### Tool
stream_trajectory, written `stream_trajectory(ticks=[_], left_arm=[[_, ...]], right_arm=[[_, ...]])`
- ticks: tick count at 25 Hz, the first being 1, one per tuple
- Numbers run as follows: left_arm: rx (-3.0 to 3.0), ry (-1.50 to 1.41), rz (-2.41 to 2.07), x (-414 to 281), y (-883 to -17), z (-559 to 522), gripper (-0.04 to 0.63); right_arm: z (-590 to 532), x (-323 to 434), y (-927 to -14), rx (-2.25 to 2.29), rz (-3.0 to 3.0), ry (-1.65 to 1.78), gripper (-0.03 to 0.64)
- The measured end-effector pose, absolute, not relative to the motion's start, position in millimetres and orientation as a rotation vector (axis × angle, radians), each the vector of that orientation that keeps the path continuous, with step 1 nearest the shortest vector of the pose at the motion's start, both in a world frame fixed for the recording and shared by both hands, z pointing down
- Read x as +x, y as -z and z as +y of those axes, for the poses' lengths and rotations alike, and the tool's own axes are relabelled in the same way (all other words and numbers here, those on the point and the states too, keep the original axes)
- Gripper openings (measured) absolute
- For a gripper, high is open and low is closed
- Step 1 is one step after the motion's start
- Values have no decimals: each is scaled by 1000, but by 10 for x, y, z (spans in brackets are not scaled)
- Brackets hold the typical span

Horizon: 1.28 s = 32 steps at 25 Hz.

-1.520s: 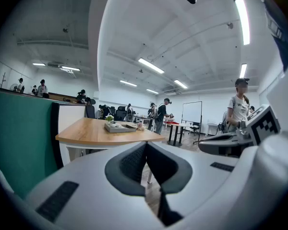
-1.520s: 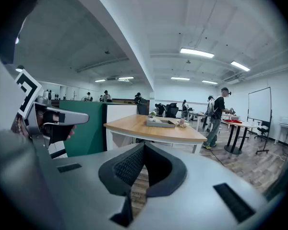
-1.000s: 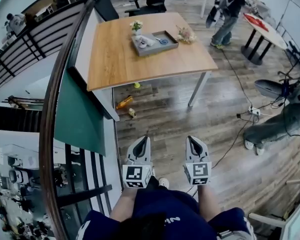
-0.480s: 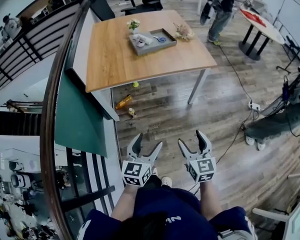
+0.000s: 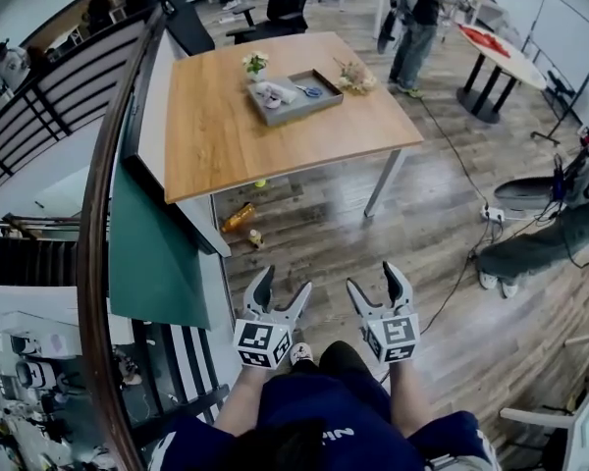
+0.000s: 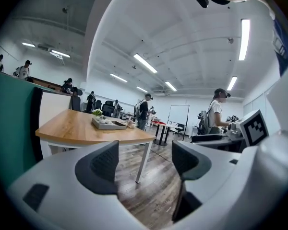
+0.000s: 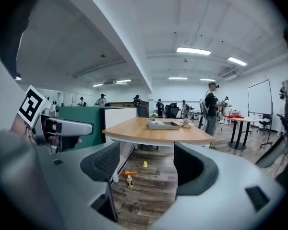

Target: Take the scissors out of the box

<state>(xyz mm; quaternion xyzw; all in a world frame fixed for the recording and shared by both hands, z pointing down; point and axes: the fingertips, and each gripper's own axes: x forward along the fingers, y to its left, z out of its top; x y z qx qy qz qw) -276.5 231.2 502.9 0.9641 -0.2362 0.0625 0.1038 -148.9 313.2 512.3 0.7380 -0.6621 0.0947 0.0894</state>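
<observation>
Low in the frame over the floor (image 5: 324, 234), the left tool (image 5: 283, 285) and right tool (image 5: 374, 281) have just been opening and stand wide and empty, likely readied early for the scissors (image 5: 310, 91), which lie well away in the grey box (image 5: 275, 117) on the surface (image 5: 226, 140) at upper centre.

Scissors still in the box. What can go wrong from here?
An orange bottle lies on the floor near the table: a trip hazard walking up.
The scissors share the box with white clutter: a grab may catch that instead.
The flower pot beside the box might get knocked.
</observation>
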Motion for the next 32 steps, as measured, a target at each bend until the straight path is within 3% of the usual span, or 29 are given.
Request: stream_trajectory(ticks=[12,32], left_arm=[[2813,-237,-715,-2414,-5243,1967,334],[2739,-229,-948,-526,-5264,1074,334]], right_arm=[[2660,-1224,-5389,2118,-1998,-343,334],[1470,766,-5501,1922,-2128,-355,314]])
